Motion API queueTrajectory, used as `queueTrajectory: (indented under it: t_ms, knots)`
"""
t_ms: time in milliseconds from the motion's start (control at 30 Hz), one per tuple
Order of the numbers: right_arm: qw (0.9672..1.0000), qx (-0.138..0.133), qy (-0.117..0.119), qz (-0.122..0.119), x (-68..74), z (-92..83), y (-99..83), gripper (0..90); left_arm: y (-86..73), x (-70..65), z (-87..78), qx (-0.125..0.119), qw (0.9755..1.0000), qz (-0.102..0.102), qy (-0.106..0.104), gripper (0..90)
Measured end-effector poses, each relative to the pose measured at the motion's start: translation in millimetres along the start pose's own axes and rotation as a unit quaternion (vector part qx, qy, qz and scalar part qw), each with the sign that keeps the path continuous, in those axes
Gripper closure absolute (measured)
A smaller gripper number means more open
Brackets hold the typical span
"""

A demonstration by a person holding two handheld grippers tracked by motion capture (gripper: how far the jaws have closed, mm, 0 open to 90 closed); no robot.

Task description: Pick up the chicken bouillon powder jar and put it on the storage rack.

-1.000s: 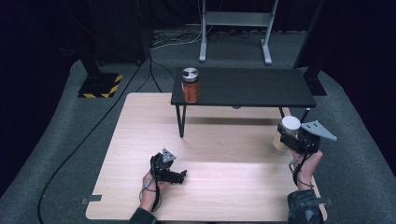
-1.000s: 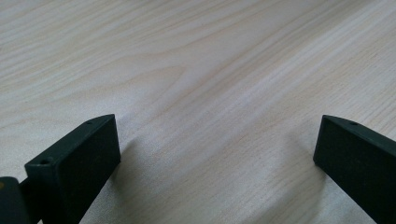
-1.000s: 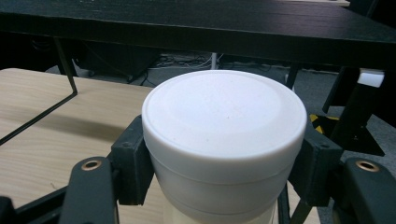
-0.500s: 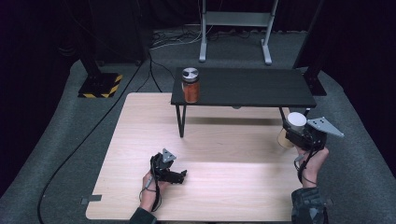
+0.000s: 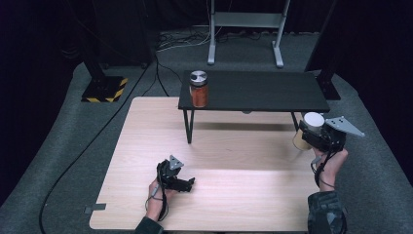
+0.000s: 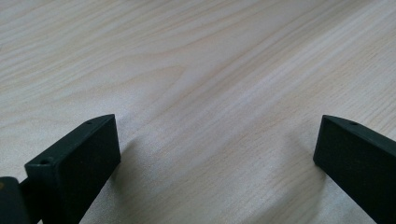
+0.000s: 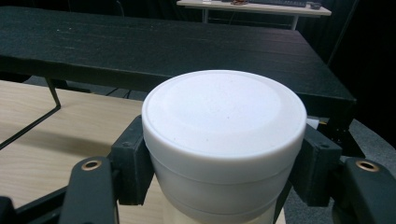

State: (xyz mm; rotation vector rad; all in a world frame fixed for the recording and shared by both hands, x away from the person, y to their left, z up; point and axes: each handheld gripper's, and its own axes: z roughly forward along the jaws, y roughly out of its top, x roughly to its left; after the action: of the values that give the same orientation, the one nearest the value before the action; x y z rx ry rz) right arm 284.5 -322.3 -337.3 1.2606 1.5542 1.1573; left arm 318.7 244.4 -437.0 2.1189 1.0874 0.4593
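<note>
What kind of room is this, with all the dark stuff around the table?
Probably a recording studio or lab: black curtains hang behind, a cable trails over grey carpet, and a hazard-striped stand base sits near the wooden table. The right tongs hold a white-lidded jar.

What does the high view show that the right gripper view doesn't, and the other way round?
High view alone: the orange-filled glass jar with a silver lid standing at the shelf's left end, and the left tool resting open on the light wooden table.

Right gripper view alone: its black pads pressed against both sides of the container, just under the lid's rim.

Both: the right tool shut on the white-lidded round container, held beside the low black shelf.
</note>
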Motion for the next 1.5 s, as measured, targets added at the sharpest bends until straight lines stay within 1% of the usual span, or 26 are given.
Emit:
queueTrajectory:
  t_ms: [467,867,1033,1500]
  knots:
    - [0.9999,-0.006,-0.009,-0.004,-4.2,-3.4,13.8,33.1,0.1,0.1,0.0,0.0,1.0,0.0,0.0,0.0]
    - [0.9998,-0.014,-0.007,-0.013,-3.6,-6.4,30.9,33.2,0.0,0.1,0.0,0.0,1.0,0.0,0.0,0.0]
    - [0.9997,-0.017,-0.007,-0.014,-3.7,-8.0,35.3,33.1,0.1,0.1,0.0,0.0,1.0,0.0,0.0,0.0]
    - [0.9993,-0.025,-0.011,-0.024,-5.2,-14.9,52.4,33.2,0.1,0.1,0.0,0.0,1.0,0.0,0.0,0.0]
